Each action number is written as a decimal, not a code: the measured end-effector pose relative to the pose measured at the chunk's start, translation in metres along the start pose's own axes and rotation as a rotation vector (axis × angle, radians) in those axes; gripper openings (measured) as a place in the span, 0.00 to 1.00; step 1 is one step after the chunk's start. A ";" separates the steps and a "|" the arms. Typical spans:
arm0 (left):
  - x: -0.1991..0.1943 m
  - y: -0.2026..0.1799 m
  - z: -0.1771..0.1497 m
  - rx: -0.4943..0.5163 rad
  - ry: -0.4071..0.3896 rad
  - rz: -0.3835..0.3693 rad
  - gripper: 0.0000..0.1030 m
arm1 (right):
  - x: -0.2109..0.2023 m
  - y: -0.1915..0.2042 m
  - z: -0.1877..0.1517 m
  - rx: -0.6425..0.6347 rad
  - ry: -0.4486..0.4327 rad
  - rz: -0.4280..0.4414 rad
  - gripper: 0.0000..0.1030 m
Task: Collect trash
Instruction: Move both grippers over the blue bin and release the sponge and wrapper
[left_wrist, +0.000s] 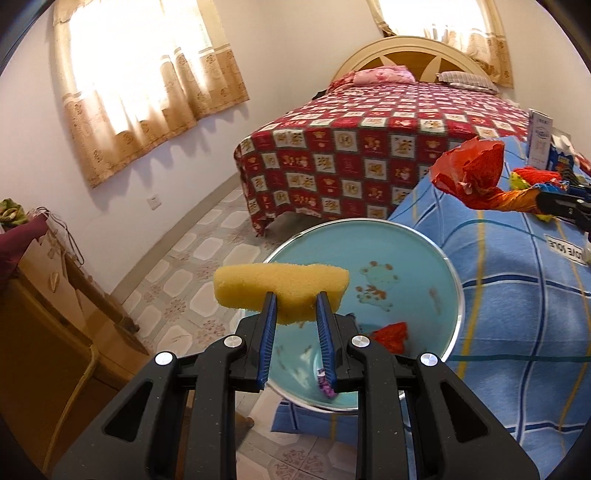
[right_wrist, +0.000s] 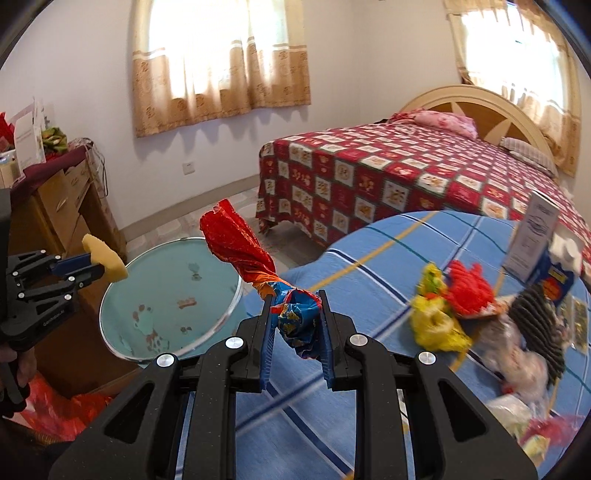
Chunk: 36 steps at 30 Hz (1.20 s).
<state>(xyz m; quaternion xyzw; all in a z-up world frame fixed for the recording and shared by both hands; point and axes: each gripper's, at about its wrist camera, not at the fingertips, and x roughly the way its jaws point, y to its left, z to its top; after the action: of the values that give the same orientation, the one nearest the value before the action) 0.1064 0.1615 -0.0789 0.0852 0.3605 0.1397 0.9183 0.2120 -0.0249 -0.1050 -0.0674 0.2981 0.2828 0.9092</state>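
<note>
your left tongs (left_wrist: 295, 295) pinch a yellow sponge (left_wrist: 280, 286), held over the rim of the light blue bin (left_wrist: 417, 254) that stands beside the blue plaid bed (right_wrist: 369, 251). your right tongs (right_wrist: 295, 295) pinch a crumpled red and blue wrapper (right_wrist: 255, 266) above the bed's edge, near the bin. more trash (right_wrist: 461, 310) lies on the bed to the right.

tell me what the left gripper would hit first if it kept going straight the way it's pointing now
Probably the light blue basin. The left gripper, shut on a yellow sponge, points down over the basin's open mouth, so the sponge would likely meet the inside first. Depth is hard to judge through the fisheye; the tiled floor lies beyond the rim.
</note>
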 end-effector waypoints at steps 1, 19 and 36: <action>0.001 0.003 0.000 -0.002 0.003 0.003 0.21 | 0.002 0.002 0.000 -0.004 0.002 0.003 0.21; 0.014 0.028 -0.004 -0.038 0.036 0.040 0.22 | 0.043 0.044 0.011 -0.086 0.056 0.048 0.21; 0.014 0.021 -0.003 -0.042 0.035 0.004 0.26 | 0.048 0.060 0.012 -0.115 0.065 0.086 0.23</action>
<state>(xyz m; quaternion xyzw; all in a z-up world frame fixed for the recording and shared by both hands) 0.1096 0.1862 -0.0848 0.0644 0.3732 0.1505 0.9132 0.2163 0.0508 -0.1207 -0.1158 0.3132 0.3357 0.8808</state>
